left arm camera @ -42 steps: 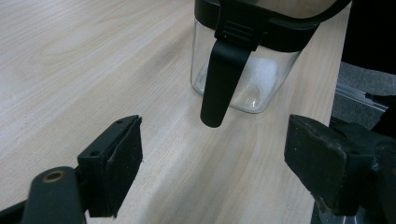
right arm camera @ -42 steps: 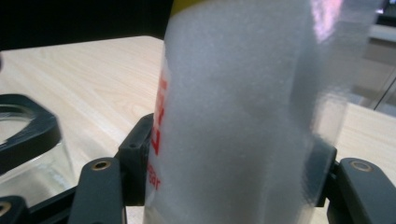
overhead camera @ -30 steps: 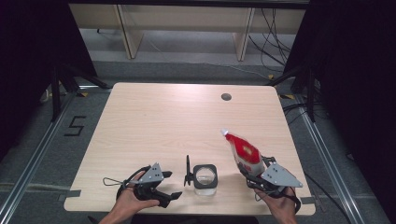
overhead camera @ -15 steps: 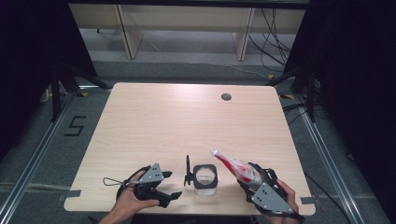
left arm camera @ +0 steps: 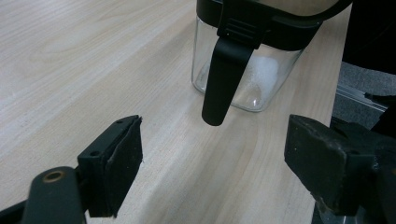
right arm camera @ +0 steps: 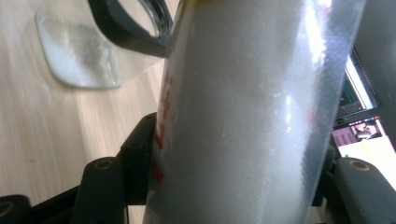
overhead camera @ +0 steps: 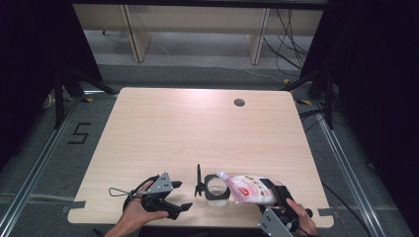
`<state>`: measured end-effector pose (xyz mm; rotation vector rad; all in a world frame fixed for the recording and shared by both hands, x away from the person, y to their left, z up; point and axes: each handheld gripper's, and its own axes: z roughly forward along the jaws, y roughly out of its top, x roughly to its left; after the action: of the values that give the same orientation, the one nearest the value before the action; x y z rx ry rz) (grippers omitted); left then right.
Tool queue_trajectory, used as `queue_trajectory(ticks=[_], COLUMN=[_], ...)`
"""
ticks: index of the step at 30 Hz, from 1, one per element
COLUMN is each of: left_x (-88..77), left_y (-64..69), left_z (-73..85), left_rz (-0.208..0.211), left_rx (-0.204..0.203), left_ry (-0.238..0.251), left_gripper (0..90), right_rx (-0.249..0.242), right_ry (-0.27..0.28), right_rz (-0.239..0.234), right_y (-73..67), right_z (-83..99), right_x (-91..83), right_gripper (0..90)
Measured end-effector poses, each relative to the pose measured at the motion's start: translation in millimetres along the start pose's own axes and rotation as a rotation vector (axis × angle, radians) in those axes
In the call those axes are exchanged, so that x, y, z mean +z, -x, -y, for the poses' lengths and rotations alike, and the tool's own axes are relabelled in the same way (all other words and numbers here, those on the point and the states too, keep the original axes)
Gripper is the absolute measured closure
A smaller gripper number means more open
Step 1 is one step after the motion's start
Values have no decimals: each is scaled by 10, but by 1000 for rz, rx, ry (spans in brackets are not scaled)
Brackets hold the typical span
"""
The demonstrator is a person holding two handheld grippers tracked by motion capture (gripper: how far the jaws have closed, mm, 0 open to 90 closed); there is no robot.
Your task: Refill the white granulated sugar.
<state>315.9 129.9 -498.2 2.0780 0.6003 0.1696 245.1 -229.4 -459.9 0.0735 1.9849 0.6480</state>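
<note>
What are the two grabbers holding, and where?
The right gripper squeezes the red-and-white plastic pouch of white grains around its body. The left gripper holds nothing.

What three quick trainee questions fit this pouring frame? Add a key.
1. True or false: the right gripper is clamped on the pouch.
2. Where does the pouch's spout point? A) at the open mouth of the jar B) at the hole in the table C) at the floor
3. What is between the pads of the left gripper?

Key:
1. True; its jaws press the pouch's sides.
2. A; the pouch is tipped over with its tip at the jar's rim.
3. Nothing; the jaws stand open beside the jar, facing the hanging lid flap.
</note>
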Motion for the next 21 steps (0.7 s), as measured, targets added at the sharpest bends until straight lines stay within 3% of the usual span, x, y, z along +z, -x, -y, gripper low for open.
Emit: queue_trajectory(ticks=[1, 2, 5, 8, 10, 12, 13, 14, 15, 16, 17, 21], left_x=[4, 8, 12, 8, 9, 8, 12, 12, 13, 11, 16, 17], left_y=[15, 9, 16, -1, -2, -5, -5, -5, -9, -18, -5, -10], left_z=[8, 9, 9, 5, 7, 3, 7, 7, 7, 5, 7, 8], left_rz=[-8, -3, -3, -2, -2, 1, 0, 0, 6, 4, 6, 3], left_rx=[-18, -11, -20, 4, 5, 7, 13, 13, 10, 21, 4, 15], left_ry=[2, 5, 11, 5, 4, 1, 3, 3, -6, -15, -9, -7], left_gripper=[190, 190, 190, 190, 190, 190, 190, 190, 190, 190, 190, 190], right_rx=[-5, -39, -56, -69, -132, -107, -162, -162, -232, -229, -277, -297], right_ry=[-3, -3, -18, -37, -44, -56, -68, -68, -79, -89, -89, -96], right_rz=[0, -5, -10, -5, -6, -3, 9, 9, 19, 19, 21, 12], right_y=[-3, 10, -14, -44, -32, -54, -44, -44, -28, -41, -28, -38], right_z=[-1, -6, -19, -38, -59, -54, -62, -62, -83, -87, -109, -133], right_x=[-9, -16, -24, -30, -28, -33, -29, -29, -22, -22, -19, -24], right_gripper=[391, 391, 392, 393, 394, 395, 396, 396, 397, 398, 398, 398])
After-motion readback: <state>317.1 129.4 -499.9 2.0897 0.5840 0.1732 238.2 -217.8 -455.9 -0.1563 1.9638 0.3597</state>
